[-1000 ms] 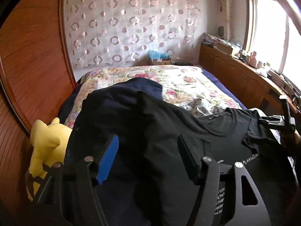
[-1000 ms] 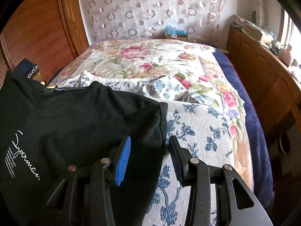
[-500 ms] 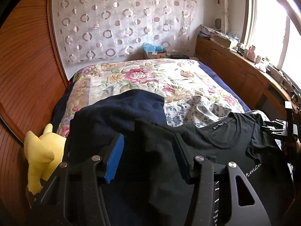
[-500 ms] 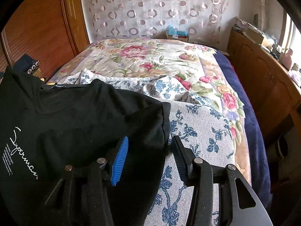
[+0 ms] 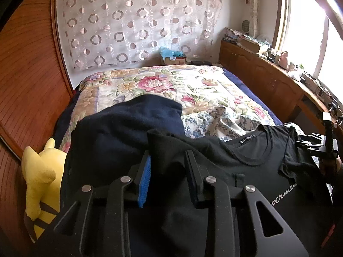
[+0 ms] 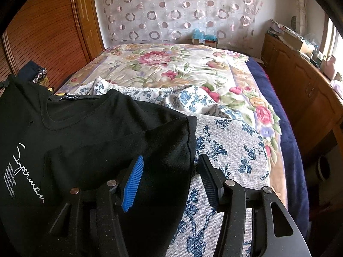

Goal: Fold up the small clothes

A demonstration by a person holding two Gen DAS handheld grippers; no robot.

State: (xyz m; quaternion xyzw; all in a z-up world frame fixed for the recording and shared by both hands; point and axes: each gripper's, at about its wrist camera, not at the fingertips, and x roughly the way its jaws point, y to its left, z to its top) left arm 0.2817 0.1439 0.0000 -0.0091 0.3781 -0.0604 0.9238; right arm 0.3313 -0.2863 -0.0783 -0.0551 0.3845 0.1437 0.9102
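Note:
A black T-shirt (image 5: 253,160) with white script print lies front-up across the near end of the bed; it also shows in the right wrist view (image 6: 90,132). My left gripper (image 5: 168,169) is partly open, with the shirt's left sleeve fabric bunched between its jaws. My right gripper (image 6: 169,171) is open over the shirt's right sleeve, its left finger over the cloth and its right finger over the blue-flowered cover (image 6: 231,150). The right gripper also appears at the far right in the left wrist view (image 5: 317,143).
A dark navy garment (image 5: 128,126) lies under and beyond the shirt at left. A yellow plush toy (image 5: 40,171) sits by the wooden wardrobe (image 5: 25,75). A floral bedspread (image 6: 171,64) covers the bed. Wooden cabinets (image 6: 300,81) run along the right.
My left gripper has narrowed around the left sleeve, and its view has risen to show more of the bed. My right gripper has stayed open and moved little over the right sleeve.

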